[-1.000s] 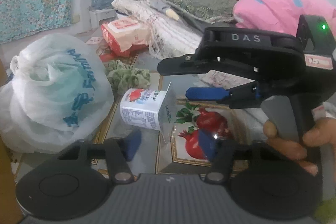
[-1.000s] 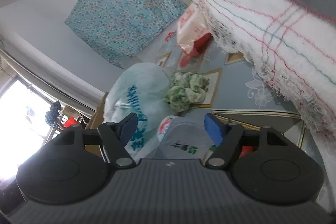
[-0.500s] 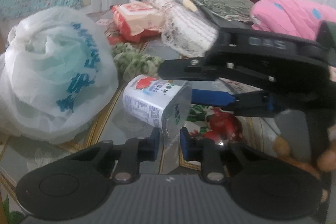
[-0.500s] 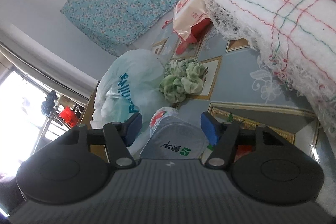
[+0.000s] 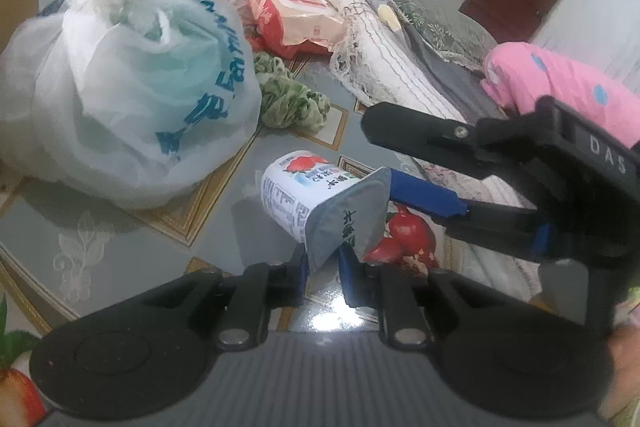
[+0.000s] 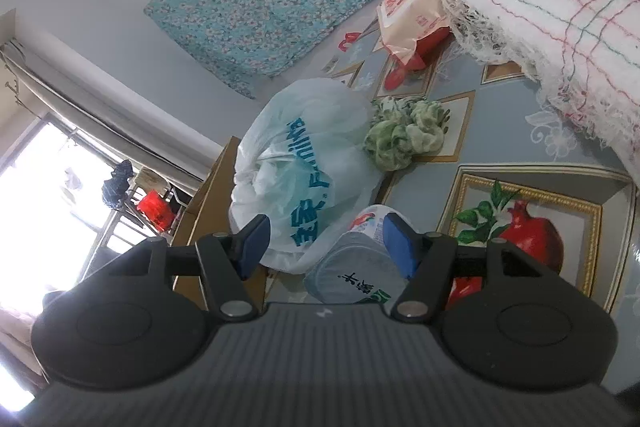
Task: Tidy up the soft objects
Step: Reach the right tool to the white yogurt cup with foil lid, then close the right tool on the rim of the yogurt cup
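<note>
The left gripper (image 5: 323, 269) has its blue fingers (image 5: 300, 269) drawn close, pinching the lower edge of the foil lid of a yogurt cup (image 5: 304, 193). The cup lies tilted on its side, its lid facing the camera and its strawberry-printed base pointing away; whether it touches the desk (image 5: 120, 251) cannot be told. The right gripper (image 5: 404, 163) reaches in from the right with its fingers spread wide, one blue pad (image 5: 424, 193) just beside the lid's rim. In the right wrist view the same gripper (image 6: 326, 245) is open, and the cup (image 6: 360, 259) sits low between its fingers (image 6: 252, 245), nearer the right one. Left of the cup a white plastic bag (image 5: 120, 79) with blue lettering rests on the desk. A crumpled green cloth (image 5: 292, 99) lies just beside the bag, and a red-and-cream packet (image 5: 292, 15) lies beyond it. A white fringed blanket (image 5: 384, 67) lies folded at the right under grey fabric, with a pink dotted cushion (image 5: 560, 91) further right. The desk's cover shows a pomegranate print (image 6: 532, 231) near the cup.
</note>
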A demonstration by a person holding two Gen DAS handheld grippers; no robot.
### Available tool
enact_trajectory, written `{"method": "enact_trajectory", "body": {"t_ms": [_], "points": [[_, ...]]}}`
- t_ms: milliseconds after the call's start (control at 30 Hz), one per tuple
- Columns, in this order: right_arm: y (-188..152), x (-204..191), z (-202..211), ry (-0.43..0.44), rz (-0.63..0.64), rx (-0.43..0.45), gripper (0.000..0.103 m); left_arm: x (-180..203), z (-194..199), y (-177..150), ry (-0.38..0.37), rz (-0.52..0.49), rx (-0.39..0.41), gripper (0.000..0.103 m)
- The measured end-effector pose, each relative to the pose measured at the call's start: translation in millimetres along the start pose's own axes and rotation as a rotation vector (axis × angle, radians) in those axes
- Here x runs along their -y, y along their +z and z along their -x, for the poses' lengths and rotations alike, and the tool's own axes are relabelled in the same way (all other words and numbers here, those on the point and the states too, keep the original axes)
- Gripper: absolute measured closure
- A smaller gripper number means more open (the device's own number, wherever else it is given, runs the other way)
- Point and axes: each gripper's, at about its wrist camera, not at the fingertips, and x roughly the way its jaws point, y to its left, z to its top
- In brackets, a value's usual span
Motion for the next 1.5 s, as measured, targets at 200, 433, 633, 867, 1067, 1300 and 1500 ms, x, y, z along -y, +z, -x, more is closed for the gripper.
{"method": "enact_trajectory", "body": {"t_ms": [200,433,633,867,1067,1300,1500], "points": [[0.4,-3.5,1.5,0.017,-0.024,-0.013,0.037,-8.4,3.4,1.6,-0.043,0.059,-0.03,0.085],[0.6,-2.3,1.2,0.033,-0.062,-0.02,0.037,-15.6,6.0,4.5,-0.072,0.11,-0.046,0.085],[3.9,-2.3,-0.6,0.035,-0.068,-0.014,0.037,-16.4,4.9,8.3,-0.083,0.114,-0.05,0.084],[8.6,3.4,-4.8,0.046,-0.1,-0.012,0.037,-18.3,7.7,14.6,-0.086,0.122,-0.015,0.078],[10.2,7.4,-10.2,0.04,-0.118,-0.007,0.037,-17.0,4.7,19.8,-0.088,0.119,0.004,0.075],[11.3,18.1,-13.7,0.039,-0.156,-0.012,0.037,-10.0,4.8,20.8,-0.082,0.069,0.05,0.065],[12.4,25.7,-6.8,0.032,-0.157,0.01,0.037,4.5,17.1,12.9,-0.035,-0.07,0.12,0.038]]}}
